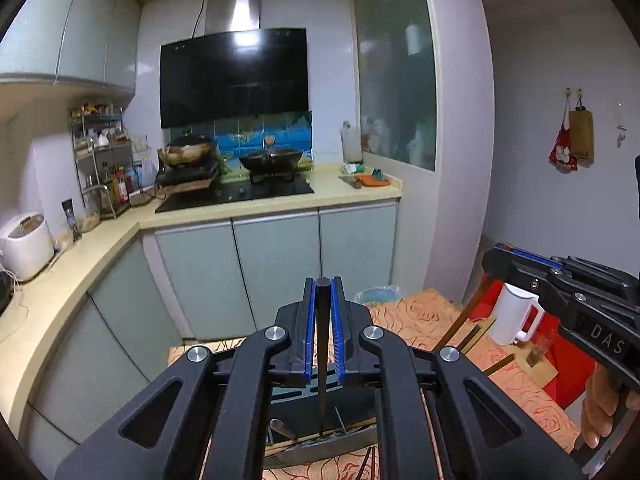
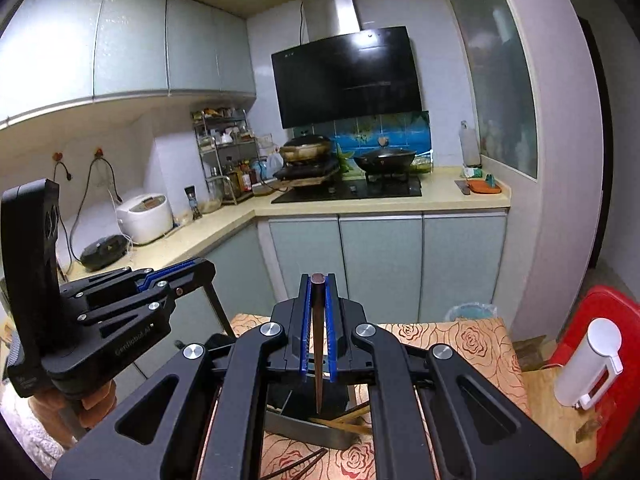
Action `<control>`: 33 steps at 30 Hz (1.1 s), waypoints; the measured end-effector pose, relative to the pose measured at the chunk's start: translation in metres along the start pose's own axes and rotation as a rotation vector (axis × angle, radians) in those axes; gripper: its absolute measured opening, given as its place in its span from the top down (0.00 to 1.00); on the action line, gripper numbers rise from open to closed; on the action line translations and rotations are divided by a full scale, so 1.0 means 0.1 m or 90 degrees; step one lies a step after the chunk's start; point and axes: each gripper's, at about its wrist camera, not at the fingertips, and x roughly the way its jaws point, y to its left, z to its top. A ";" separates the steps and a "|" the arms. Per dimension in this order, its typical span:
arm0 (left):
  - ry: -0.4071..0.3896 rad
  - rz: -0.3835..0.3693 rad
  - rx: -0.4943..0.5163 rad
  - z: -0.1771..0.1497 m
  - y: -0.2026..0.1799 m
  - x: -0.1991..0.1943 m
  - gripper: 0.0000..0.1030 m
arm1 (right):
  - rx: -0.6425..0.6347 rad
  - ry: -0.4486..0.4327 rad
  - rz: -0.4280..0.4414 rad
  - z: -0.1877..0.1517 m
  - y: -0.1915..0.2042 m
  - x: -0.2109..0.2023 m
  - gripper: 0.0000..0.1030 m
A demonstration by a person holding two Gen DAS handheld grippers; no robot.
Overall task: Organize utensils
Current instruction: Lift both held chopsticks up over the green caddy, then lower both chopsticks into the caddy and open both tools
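My left gripper (image 1: 323,282) is shut on a dark chopstick (image 1: 322,360) whose tip hangs down over a dark utensil holder (image 1: 296,404) on the rose-patterned table. Several chopsticks lie in that holder. My right gripper (image 2: 319,278) is shut on a brown chopstick (image 2: 319,344), its tip over the same holder (image 2: 304,430). In the left wrist view the right gripper (image 1: 500,250) shows at the right with its chopstick (image 1: 468,312) slanting down. In the right wrist view the left gripper (image 2: 204,266) shows at the left with its chopstick (image 2: 218,308).
Loose dark chopsticks (image 2: 308,460) lie on the tablecloth in front of the holder, and more (image 1: 476,336) beside a white jug (image 1: 516,316). A white dispenser (image 2: 588,368) stands by a red stool (image 2: 600,312). Behind are kitchen cabinets, a stove with pans (image 1: 272,160) and a bin (image 1: 376,294).
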 end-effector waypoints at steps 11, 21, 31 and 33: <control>0.026 0.002 -0.015 -0.19 0.13 0.13 0.93 | -0.008 0.054 -0.001 -0.18 0.05 0.33 0.93; 0.001 0.007 -0.024 -0.15 0.21 -0.07 0.59 | -0.022 0.048 -0.001 -0.18 0.16 0.29 0.71; -0.025 0.007 -0.038 -0.21 0.25 -0.39 0.24 | -0.032 0.018 -0.001 -0.14 0.22 -0.01 0.62; -0.025 0.009 -0.036 -0.26 0.24 -0.44 0.24 | -0.035 0.012 0.000 -0.14 0.23 -0.08 0.62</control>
